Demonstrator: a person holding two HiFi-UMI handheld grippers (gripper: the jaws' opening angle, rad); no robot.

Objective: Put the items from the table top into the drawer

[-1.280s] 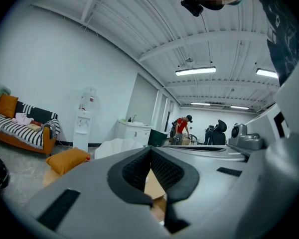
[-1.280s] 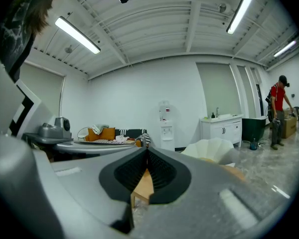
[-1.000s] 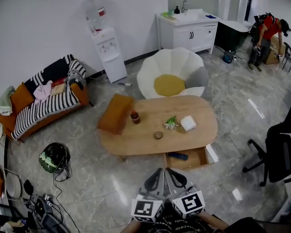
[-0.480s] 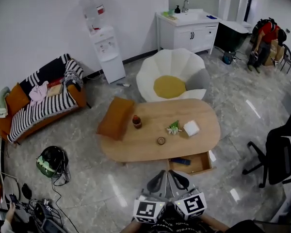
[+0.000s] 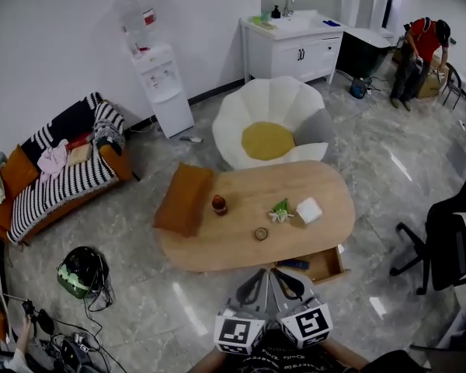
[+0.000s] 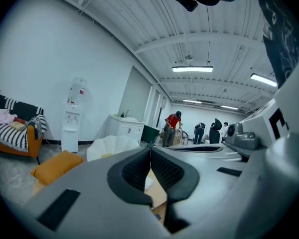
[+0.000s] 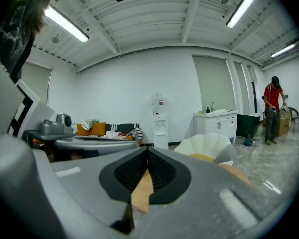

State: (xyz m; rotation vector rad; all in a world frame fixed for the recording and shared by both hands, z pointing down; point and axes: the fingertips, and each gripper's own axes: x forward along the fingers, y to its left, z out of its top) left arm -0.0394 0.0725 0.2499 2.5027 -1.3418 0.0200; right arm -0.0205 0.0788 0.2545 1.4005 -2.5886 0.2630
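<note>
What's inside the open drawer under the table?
A dark flat thing lies in the drawer. The drawer's back part is hidden under the table top.

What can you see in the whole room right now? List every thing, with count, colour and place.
table: one, light wood, mid-floor
bottle: one, red-brown, table's left part
small round item: one, tan, near table's front edge
leafy bundle: one, green and white, table's middle
square item: one, white, table's right part
drawer: one, wooden, open under table's front right
flat item: one, dark blue, inside drawer
cushion: one, orange, table's left end
petal chair: one, white with yellow seat, behind table
sofa: one, striped throw, left
water dispenser: one, white, back wall
sink cabinet: one, white, back wall
office chair: one, black, right
person: one, red top, far corner
left hand-held gripper: grey, shut, empty
right hand-held gripper: grey, shut, empty
</note>
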